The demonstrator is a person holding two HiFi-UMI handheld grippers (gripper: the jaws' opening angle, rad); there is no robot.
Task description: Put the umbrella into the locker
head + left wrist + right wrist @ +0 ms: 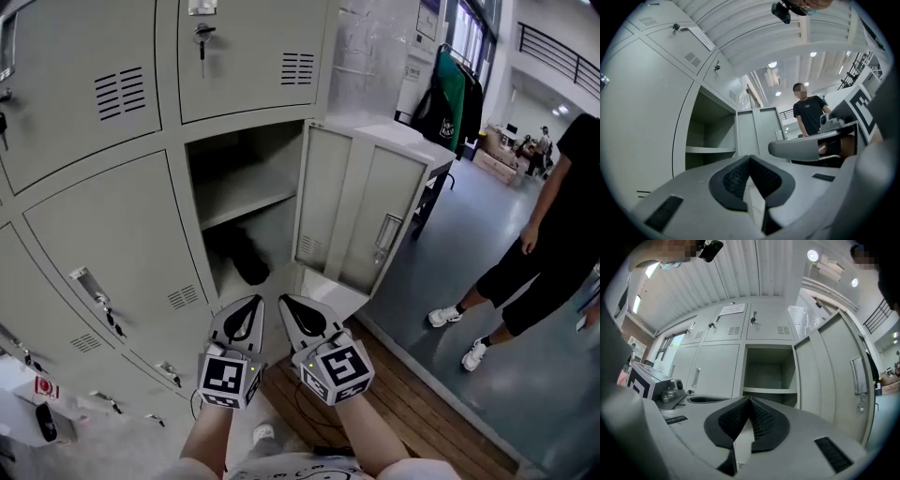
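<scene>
A black folded umbrella (242, 253) lies inside the open locker (246, 159), on its floor under the shelf (251, 192). My two grippers are side by side just below and in front of that opening, pointing at it. The left gripper (254, 301) is shut with its pads meeting at the tip (750, 157) and nothing between them. The right gripper (286, 301) is also shut and empty (750, 399). In both gripper views the jaws hide the umbrella; only the shelf (769, 390) and the upper compartment show.
The locker door (361, 211) stands swung open to the right. Shut lockers (112, 244) fill the wall at left, and a key (202, 39) hangs in one above. A person in black (553, 234) stands at right. Wooden boards (412, 408) lie below the lockers.
</scene>
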